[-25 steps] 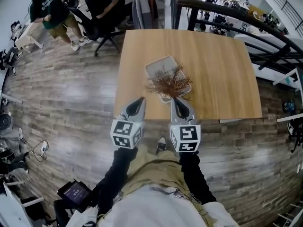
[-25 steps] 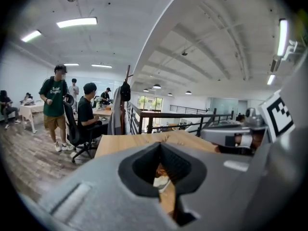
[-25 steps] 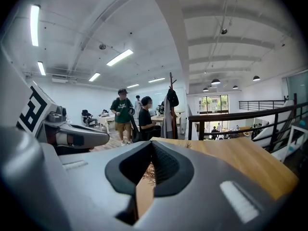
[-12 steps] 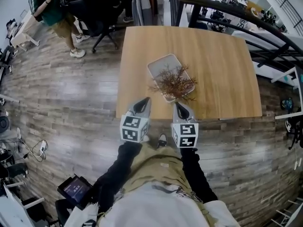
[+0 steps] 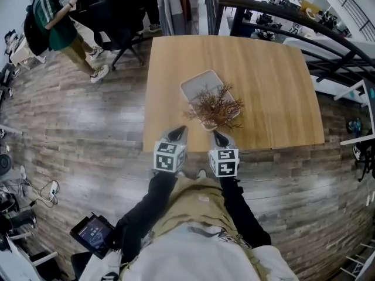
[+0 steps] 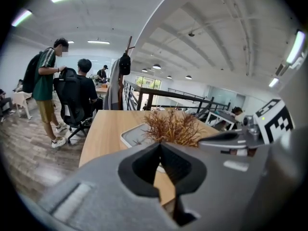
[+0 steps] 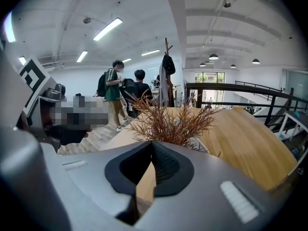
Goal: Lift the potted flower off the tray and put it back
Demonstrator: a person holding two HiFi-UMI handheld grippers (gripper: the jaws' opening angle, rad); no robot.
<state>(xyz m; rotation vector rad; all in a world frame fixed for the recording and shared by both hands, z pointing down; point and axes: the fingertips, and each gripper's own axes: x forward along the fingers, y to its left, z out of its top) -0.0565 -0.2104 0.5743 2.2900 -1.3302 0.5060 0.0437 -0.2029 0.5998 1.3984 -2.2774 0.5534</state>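
Observation:
The potted flower point(image 5: 214, 105), a bush of dry brown sprigs, stands at the near end of a white tray point(image 5: 198, 85) on the wooden table point(image 5: 275, 81). My left gripper point(image 5: 177, 133) and right gripper point(image 5: 217, 136) hang side by side at the table's near edge, just short of the plant and not touching it. In the left gripper view the plant point(image 6: 171, 127) and the tray point(image 6: 132, 134) rise beyond the closed jaw tips point(image 6: 160, 145). The right gripper view shows the plant point(image 7: 168, 121) straight ahead of its shut jaws point(image 7: 152, 143). Nothing is held by either.
A person with a backpack point(image 5: 54, 22) stands and another sits on an office chair point(image 5: 120, 16) beyond the table's far left corner. A black railing point(image 5: 293, 22) runs behind and to the right. A tablet point(image 5: 94, 235) lies on the plank floor near my legs.
Both grippers have sunk and drawn back toward the table's near edge, looking smaller in the head view. The standing person at the far left has shifted. The plant and tray have not moved.

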